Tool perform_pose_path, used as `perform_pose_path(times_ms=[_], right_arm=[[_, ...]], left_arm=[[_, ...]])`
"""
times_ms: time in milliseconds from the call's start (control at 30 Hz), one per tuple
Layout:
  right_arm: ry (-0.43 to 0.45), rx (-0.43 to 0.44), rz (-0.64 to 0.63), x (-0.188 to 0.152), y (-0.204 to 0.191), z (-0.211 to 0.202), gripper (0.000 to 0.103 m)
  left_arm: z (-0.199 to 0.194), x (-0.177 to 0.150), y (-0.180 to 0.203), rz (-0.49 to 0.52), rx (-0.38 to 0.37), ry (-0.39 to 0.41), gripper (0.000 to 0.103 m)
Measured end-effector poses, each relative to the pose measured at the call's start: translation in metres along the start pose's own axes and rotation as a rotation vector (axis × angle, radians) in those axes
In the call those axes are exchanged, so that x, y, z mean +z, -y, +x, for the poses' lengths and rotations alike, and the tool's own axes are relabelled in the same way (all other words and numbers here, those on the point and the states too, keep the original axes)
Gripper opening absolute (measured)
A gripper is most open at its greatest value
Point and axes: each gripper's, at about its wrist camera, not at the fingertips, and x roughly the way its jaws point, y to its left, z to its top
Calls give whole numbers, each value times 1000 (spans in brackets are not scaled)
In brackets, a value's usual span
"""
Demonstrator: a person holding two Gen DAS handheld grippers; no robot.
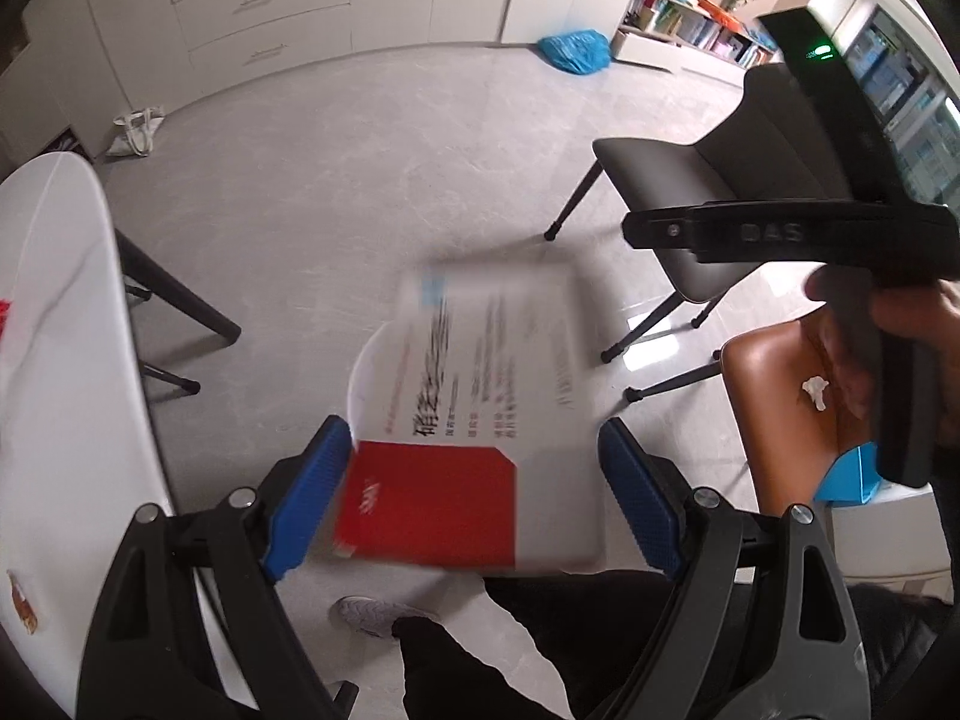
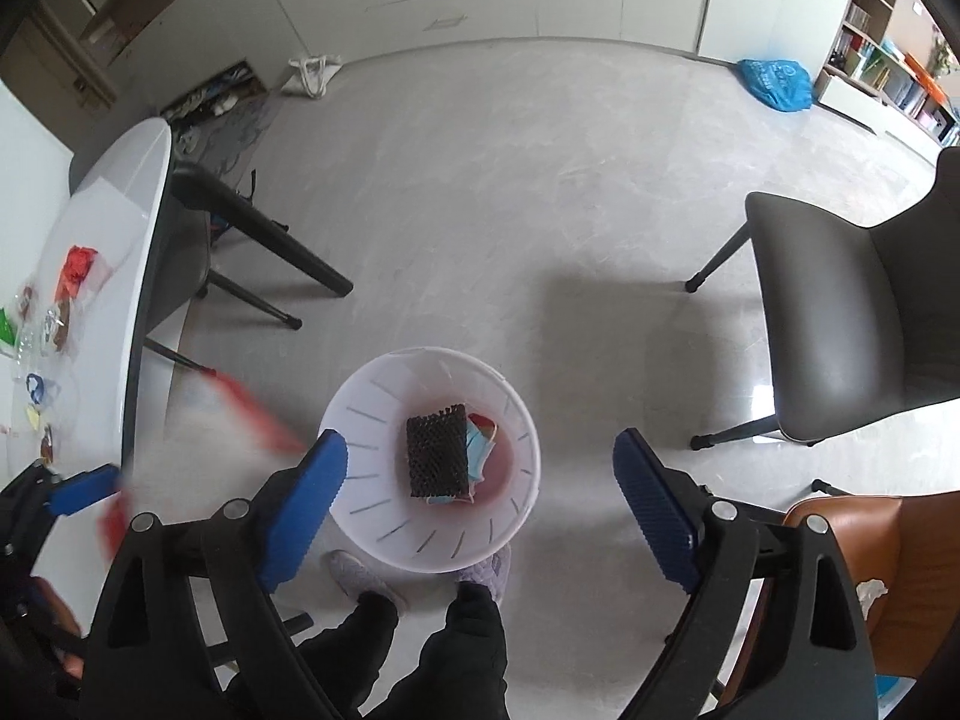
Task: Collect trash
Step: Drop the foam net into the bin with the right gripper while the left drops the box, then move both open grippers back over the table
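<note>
Two hand-held grippers hang over a white bin [image 2: 420, 546] on the floor, just in front of the person's feet. The left hand-held gripper [image 1: 474, 492] stands wide, with a flat white and red carton [image 1: 480, 420] between its blue pads [image 1: 309, 492]. The carton's left edge lies against the left pad, but a gap shows at the right pad, so I cannot tell whether it is gripped or already falling free. It is smeared by motion blur and its print is unreadable.

The right hand-held gripper [image 2: 480, 498] is also spread wide, with nothing between its pads; straight below it the bin shows a dark mesh piece [image 2: 437, 455] lying on crumpled blue and red scraps.

More rubbish waits on the white desk [image 2: 108, 228] at the left: a red wrapper [image 2: 78, 264] and small bits nearer the edge, too small to name. A white paper wad [image 1: 815, 389] sits on the brown chair seat [image 1: 774, 384] at the right.

The carton looks light and stiff, likely thin card that would dent under a hard squeeze; pinching across its short width suits it. The wrappers should be soft and slippery, best taken at a bunched part.

The bin's near wall is cut off by the left fingers in the left view, and the carton hides most of its mouth there.
</note>
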Motion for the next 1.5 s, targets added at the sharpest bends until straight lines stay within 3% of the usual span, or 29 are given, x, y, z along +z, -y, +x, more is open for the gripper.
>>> perform_pose_path(times_ms=[67, 267, 1067, 1267, 1500], right_arm=[[6, 3, 12, -1, 5, -3, 90], [2, 19, 21, -2, 6, -7, 90], [-5, 65, -65, 1, -49, -11, 90], [11, 109, -123, 6, -86, -19, 90], [20, 184, -242, 10, -168, -18, 90]], left_arm=[[8, 7, 0, -21, 3, -6, 91], [11, 18, 5, -95, 5, -10, 95], [-33, 0, -28, -210, 53, 58, 95], [-64, -19, -59, -267, 140, 123, 95], [-115, -75, -137, -444, 311, 175, 95]])
